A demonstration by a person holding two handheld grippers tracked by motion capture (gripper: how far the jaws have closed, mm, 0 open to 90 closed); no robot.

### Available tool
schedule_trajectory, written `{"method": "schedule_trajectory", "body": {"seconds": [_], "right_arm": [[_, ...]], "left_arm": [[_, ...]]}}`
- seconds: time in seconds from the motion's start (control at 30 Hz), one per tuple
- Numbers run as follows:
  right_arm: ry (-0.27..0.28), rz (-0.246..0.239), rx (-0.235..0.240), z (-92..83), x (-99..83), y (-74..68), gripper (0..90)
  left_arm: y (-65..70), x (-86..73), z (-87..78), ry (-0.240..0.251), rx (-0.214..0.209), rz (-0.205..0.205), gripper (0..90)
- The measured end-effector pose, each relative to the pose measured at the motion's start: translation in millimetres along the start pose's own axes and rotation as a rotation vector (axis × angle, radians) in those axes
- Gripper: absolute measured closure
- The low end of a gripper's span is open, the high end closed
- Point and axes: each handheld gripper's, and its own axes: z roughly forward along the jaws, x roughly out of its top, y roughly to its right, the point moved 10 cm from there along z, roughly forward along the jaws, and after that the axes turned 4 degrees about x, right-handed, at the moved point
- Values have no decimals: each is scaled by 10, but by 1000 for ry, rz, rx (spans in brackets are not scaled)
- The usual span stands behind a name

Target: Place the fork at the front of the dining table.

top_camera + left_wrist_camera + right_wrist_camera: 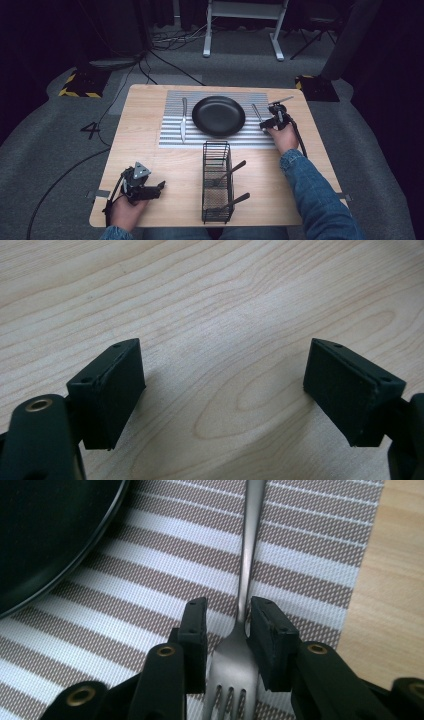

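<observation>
Straddling the fork (240,630), right gripper (227,625) parted.

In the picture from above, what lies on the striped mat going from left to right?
Across the striped mat in the high view: knife → black plate → fork → right gripper, its jaws at the fork's near end.

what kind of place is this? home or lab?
Likely a lab or recording studio, not a home: dark curtained surroundings, hazard-striped floor plates, cables on grey carpet, and a lone table set with placemat, plate and cutlery.
</observation>
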Motion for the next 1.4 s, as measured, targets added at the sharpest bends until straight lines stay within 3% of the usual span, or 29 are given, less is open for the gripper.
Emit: {"method": "schedule_trajectory", "body": {"seconds": [0.2, 0.33, 0.4, 0.57, 0.73, 0.9, 1.07, 1.23, 1.4], "right_arm": [[-11, -41, 61, 45, -15, -234, 664], [-14, -71, 72, 69, -8, -334, 654], [-7, -87, 70, 54, -4, -329, 652], [34, -66, 73, -115, 4, -250, 647], [31, -89, 54, -257, -148, -217, 612], [49, -103, 98, -349, -290, -351, 556], [46, -156, 91, -349, -341, -527, 513], [12, -171, 83, -258, -379, -579, 522], [37, -170, 87, -360, -424, -607, 522]], "left_arm": [[2, 6, 5, 0, -1, -1, 169], [1, 7, 6, 0, -2, 1, 168], [2, 7, 6, 0, -2, 0, 169], [1, 7, 6, 0, -2, 1, 169], [1, 9, 8, -1, -3, 3, 169], [3, 9, 9, -1, -4, 3, 169], [2, 9, 9, -1, -3, 3, 169], [2, 9, 9, 0, -3, 3, 169], [2, 9, 9, 0, -3, 3, 169]]}}
